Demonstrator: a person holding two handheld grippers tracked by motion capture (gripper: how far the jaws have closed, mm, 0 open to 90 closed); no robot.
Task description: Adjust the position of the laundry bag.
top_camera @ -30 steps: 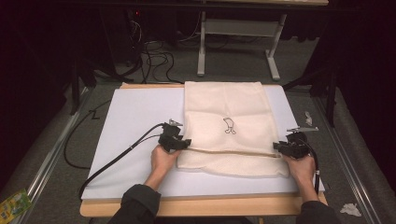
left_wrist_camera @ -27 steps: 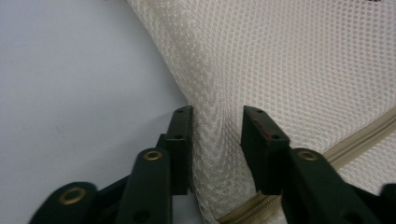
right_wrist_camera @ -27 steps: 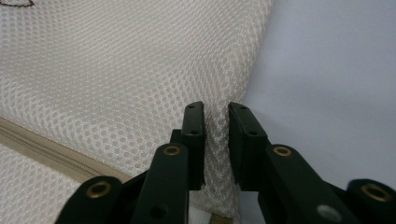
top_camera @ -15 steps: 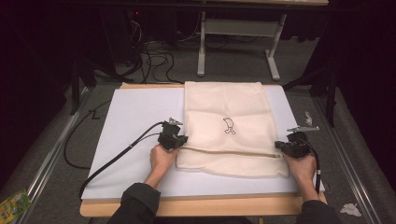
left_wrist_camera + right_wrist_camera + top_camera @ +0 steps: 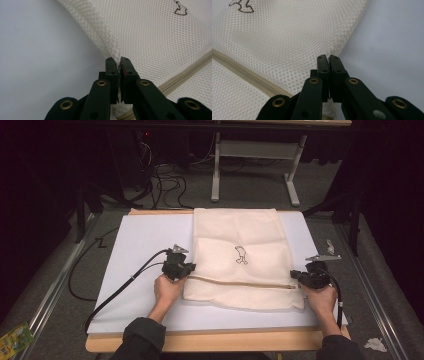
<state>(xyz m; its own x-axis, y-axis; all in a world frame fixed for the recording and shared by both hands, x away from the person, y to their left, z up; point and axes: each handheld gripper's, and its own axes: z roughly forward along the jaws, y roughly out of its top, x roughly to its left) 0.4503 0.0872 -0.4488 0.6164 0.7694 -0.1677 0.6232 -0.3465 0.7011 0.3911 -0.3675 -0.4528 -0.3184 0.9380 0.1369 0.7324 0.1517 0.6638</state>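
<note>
A: Nearest you, your left claw (image 5: 119,65) is clamped on the left edge of the mesh bag (image 5: 240,262), a pinch of netting squeezed up between its jaws just above the zipper (image 5: 185,75). Your right claw (image 5: 329,63) is pressed together at the opposite edge; the mesh reaches right to its tips, so it looks clamped on the netting there too.

B: And where does the bag lie?

A: Flat on the white mat (image 5: 145,245) that covers the table (image 5: 210,340), its near part folded over, the zipper running between your two hands, the small embroidered figure (image 5: 241,255) just beyond it, and the far end reaching the mat's back edge.

B: What could go wrong from here?

A: Each of your bites is thin, taken at the very border. If you lift one hand sooner or higher than the other, the netting could slide out of the lower claw and the fold would sag. Pull your hands apart too hard and you may strain the open weave or drag the whole bag toward you across the smooth mat. Watch your trailing cable (image 5: 125,285) on the left as well; it could catch the mat's edge.
</note>
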